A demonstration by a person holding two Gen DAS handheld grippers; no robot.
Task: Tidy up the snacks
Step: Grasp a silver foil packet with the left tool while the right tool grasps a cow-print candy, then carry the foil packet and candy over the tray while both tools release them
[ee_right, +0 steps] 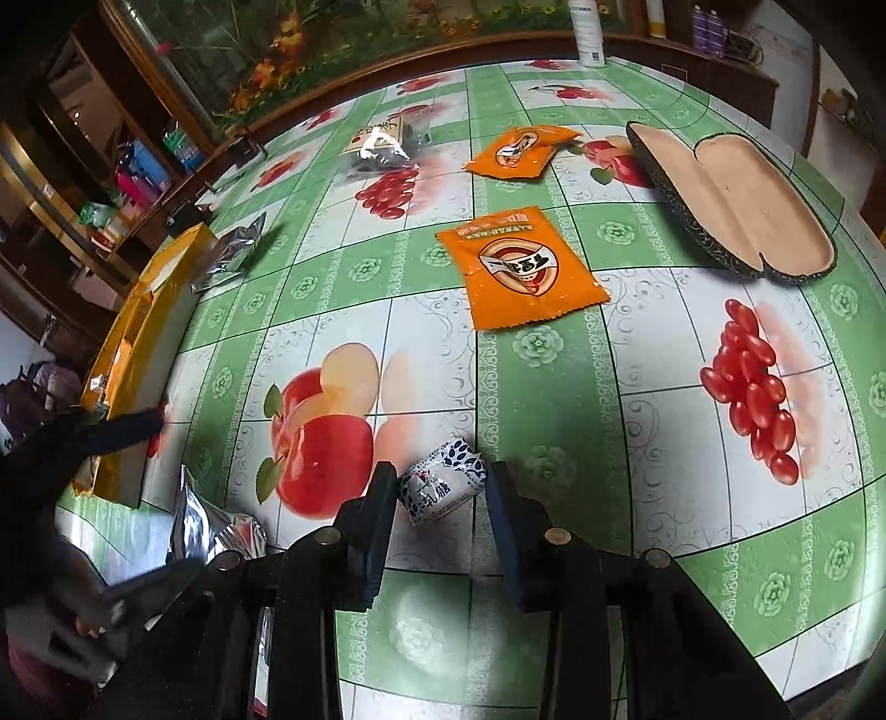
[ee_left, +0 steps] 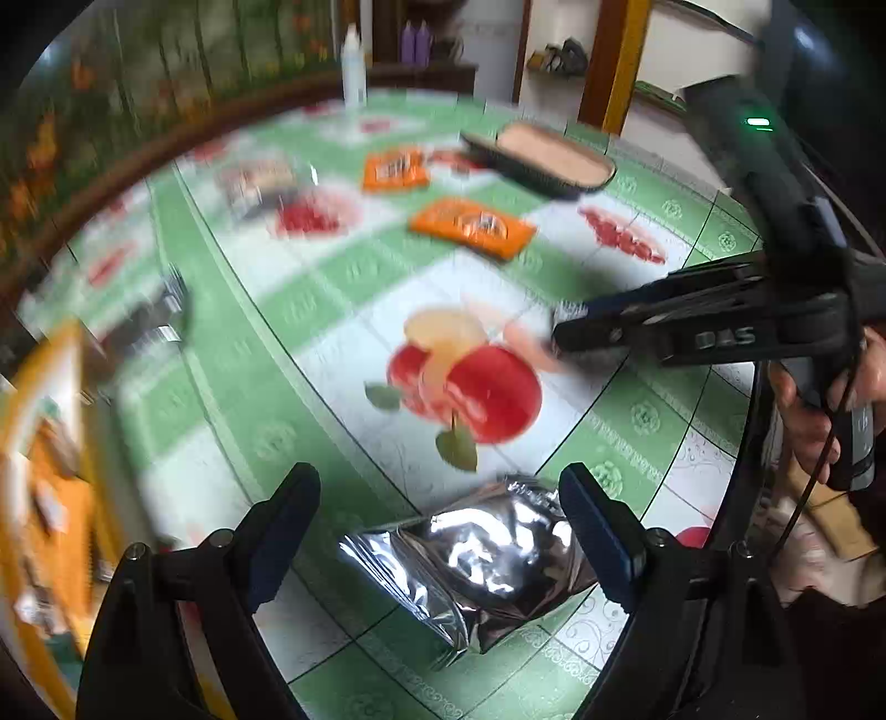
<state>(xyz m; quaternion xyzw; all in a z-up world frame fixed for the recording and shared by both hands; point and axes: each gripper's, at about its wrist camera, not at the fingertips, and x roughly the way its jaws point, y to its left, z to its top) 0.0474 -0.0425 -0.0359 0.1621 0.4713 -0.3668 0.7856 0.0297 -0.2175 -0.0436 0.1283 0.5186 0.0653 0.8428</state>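
In the right wrist view my right gripper [ee_right: 441,473] is shut on a small white-and-blue candy packet [ee_right: 443,490], held just above the fruit-print tablecloth [ee_right: 554,387]. In the blurred left wrist view my left gripper [ee_left: 440,482] stands open. A silver foil packet [ee_left: 487,554] lies between its fingers, near the right finger and apart from the left one. The same foil packet [ee_right: 216,526] shows at the lower left of the right wrist view. Two orange snack packets [ee_right: 523,266] [ee_right: 520,149] lie flat farther out. A dark oval tray with a beige lining [ee_right: 736,194] stands at the far right.
A yellow box [ee_right: 133,343] lies along the table's left edge with another silver packet [ee_right: 232,249] beside it. A third foil packet [ee_right: 382,149] sits further back. A white bottle [ee_right: 587,33] stands at the far edge. Shelves with clutter lie beyond the left side.
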